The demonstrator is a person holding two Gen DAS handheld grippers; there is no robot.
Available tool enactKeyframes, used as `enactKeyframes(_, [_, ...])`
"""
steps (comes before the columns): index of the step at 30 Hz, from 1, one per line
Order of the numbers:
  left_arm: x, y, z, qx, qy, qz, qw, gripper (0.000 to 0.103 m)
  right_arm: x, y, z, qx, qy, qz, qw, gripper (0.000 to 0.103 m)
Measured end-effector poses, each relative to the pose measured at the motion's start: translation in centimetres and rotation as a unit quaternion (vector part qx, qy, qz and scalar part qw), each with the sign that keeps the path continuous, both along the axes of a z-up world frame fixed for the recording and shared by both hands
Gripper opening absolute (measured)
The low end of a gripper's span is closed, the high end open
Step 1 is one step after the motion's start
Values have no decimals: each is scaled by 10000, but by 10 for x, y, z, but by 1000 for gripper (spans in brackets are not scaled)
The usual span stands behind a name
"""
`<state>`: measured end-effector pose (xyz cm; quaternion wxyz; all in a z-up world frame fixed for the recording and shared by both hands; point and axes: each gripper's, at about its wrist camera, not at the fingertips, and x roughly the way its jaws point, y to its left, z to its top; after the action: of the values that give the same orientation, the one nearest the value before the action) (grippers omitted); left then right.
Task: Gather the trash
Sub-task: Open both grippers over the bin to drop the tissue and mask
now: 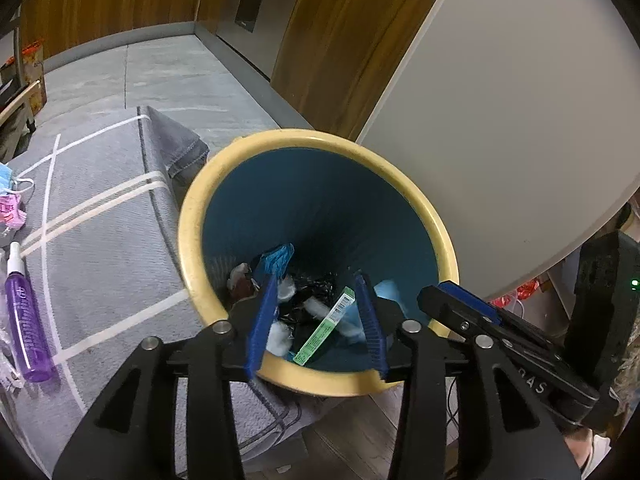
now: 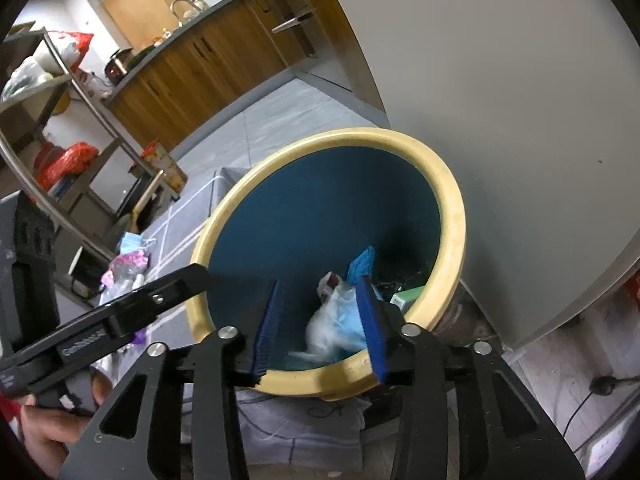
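A blue trash bin with a cream rim [image 1: 192, 216] [image 2: 452, 208] stands on the floor beside a white panel. Inside lie a green box [image 1: 324, 326], blue crumpled pieces [image 1: 278, 258] and white wads. My left gripper [image 1: 318, 280] is open and empty above the bin mouth. My right gripper [image 2: 320, 284] is open above the bin; a blurred white and light-blue piece [image 2: 336, 328] is between its fingers, falling into the bin. Each gripper shows in the other's view, the right one [image 1: 460, 296] and the left one [image 2: 188, 276].
A grey rug with white lines [image 1: 100, 208] lies left of the bin. On it are a purple spray bottle [image 1: 26, 320], a pink wrapper [image 1: 12, 210] and a blue face mask [image 2: 134, 244]. Wooden cabinets [image 1: 332, 32] and a metal rack [image 2: 60, 92] stand behind.
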<state>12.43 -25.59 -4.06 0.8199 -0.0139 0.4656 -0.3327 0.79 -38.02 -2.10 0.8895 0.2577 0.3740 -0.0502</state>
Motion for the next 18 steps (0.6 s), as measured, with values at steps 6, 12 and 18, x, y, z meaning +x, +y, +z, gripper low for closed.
enactKeyframes(6, [-11, 26, 15, -94, -155, 120, 9998, 53, -2, 0, -1, 3, 0, -16, 10000, 47])
enactKeyframes(12, [-22, 69, 29, -150, -311, 379, 9987, 61, -4, 5, 3, -60, -16, 55, 10000, 57])
enactKeyframes(18, [-34, 123, 40, -70, -460, 636, 9969, 61, -11, 14, 5, -114, -28, 172, 9998, 58])
